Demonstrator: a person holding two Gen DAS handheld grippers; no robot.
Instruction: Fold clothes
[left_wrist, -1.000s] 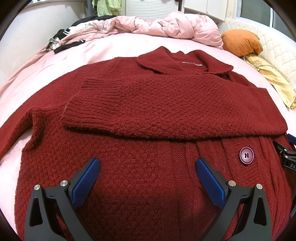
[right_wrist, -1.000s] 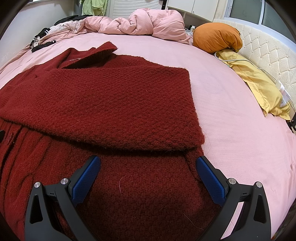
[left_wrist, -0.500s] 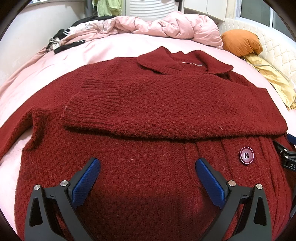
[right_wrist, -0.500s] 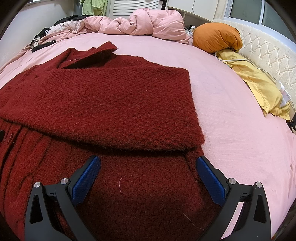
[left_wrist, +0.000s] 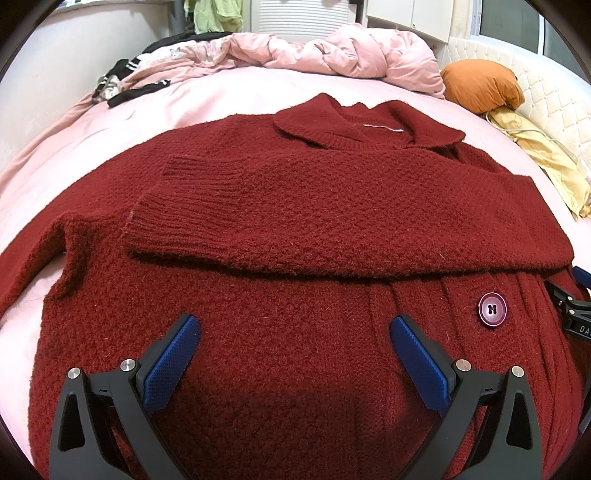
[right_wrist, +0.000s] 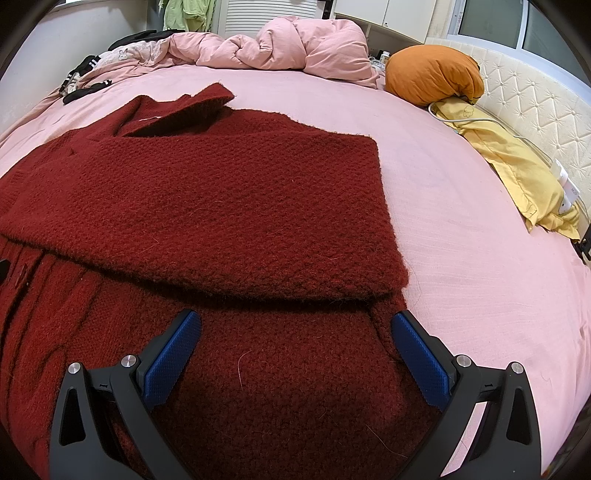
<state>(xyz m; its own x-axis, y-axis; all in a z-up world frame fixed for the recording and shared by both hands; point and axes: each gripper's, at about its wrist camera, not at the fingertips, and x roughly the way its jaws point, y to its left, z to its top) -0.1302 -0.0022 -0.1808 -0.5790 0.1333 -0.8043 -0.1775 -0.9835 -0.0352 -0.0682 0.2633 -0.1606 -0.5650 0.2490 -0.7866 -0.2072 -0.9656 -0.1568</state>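
Bed (right_wrist: 461, 229), pink sheet, carries everything. A dark red knitted cardigan (left_wrist: 295, 229) lies flat across its near half, collar (left_wrist: 369, 125) at the far side, hem toward the cameras. One sleeve (left_wrist: 332, 221) is folded across the chest, its ribbed cuff (left_wrist: 177, 214) ending left of centre. The other sleeve (left_wrist: 29, 258) trails off to the near left, not yet folded in.

Risks, as judged from here:
- The knit is thick and fuzzy. A shallow pinch at the hem would likely catch only the top layer, so the front panel lifts and the back stays on the bed.
- Lifting the lower body could drag the folded sleeve out of place, since it only rests loose on the chest.
- The trailing sleeve, if left out, would end up sticking out of the finished fold.
- Uneven lift between the two sides would skew the fold line.
- The button (left_wrist: 492, 309) sits near right of the left gripper; fingers closing over it could slip.

Left hand-held gripper (left_wrist: 295, 354): jaws spread wide, holding nothing, low over the lower body of the cardigan, left of the button band. Contact with the knit cannot be told.

Right hand-held gripper (right_wrist: 295, 350): jaws likewise wide and empty, over the cardigan's near right corner. Its right finger (right_wrist: 421, 360) sits at the garment's right edge, where red knit meets sheet.
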